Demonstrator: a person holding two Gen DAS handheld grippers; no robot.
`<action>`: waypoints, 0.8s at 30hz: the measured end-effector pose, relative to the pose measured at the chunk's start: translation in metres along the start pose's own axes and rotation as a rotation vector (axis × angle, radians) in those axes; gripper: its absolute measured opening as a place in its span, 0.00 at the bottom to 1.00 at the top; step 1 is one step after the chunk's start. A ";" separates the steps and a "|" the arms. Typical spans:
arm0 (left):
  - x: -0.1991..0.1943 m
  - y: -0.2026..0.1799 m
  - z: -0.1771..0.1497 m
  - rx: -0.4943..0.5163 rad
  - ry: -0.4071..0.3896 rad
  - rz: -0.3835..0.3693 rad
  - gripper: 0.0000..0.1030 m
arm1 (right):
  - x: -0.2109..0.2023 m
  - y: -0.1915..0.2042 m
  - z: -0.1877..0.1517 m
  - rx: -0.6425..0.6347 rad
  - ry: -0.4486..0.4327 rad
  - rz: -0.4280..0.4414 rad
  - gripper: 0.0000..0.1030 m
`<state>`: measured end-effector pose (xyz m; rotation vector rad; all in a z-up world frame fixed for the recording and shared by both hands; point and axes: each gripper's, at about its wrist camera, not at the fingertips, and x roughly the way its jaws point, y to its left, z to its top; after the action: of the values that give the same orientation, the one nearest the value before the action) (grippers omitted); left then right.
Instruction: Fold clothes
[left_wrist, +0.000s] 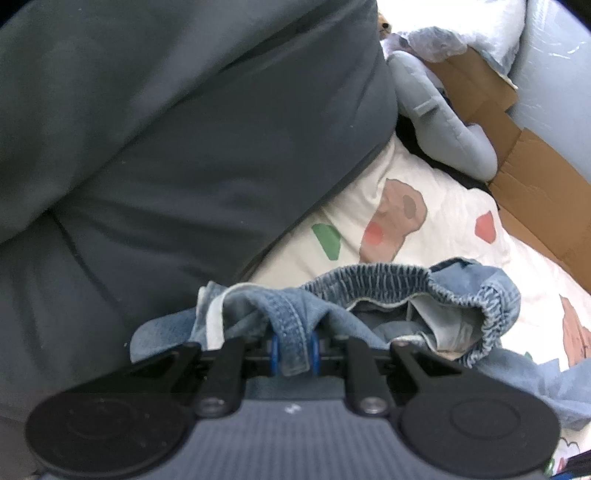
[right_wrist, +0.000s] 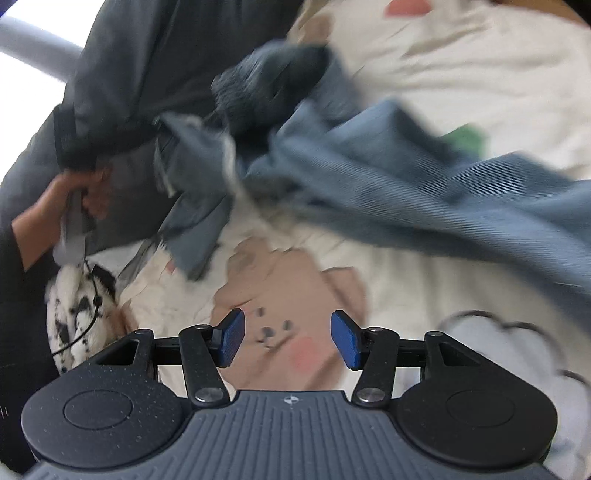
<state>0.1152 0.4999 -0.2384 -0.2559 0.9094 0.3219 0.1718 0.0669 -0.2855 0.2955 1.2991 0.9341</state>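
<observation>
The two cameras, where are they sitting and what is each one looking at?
Left wrist: sits on the left gripper, looking down its fingers at pinched denim pants on a cartoon-print bedsheet; no body shows.
Right wrist: sits on the right gripper, open and empty above the bedsheet; a hand shows at left.
Shared: the pants and bedsheet.

Faded blue denim shorts (left_wrist: 369, 306) with a ribbed elastic waistband lie on a soft matt printed cotton bedsheet (left_wrist: 436, 236), beside plain brown cardboard (left_wrist: 517, 162).
</observation>
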 end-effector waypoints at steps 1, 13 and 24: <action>0.000 0.001 0.000 0.005 0.004 -0.004 0.16 | 0.012 0.004 0.000 -0.004 0.009 0.012 0.58; -0.005 0.006 -0.010 -0.001 0.001 -0.036 0.16 | 0.126 0.047 0.014 0.009 0.020 0.196 0.57; -0.010 0.012 -0.015 -0.024 -0.009 -0.061 0.16 | 0.177 0.066 0.036 0.070 -0.009 0.229 0.46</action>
<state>0.0941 0.5044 -0.2396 -0.3037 0.8874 0.2776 0.1734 0.2471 -0.3525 0.5111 1.3098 1.0794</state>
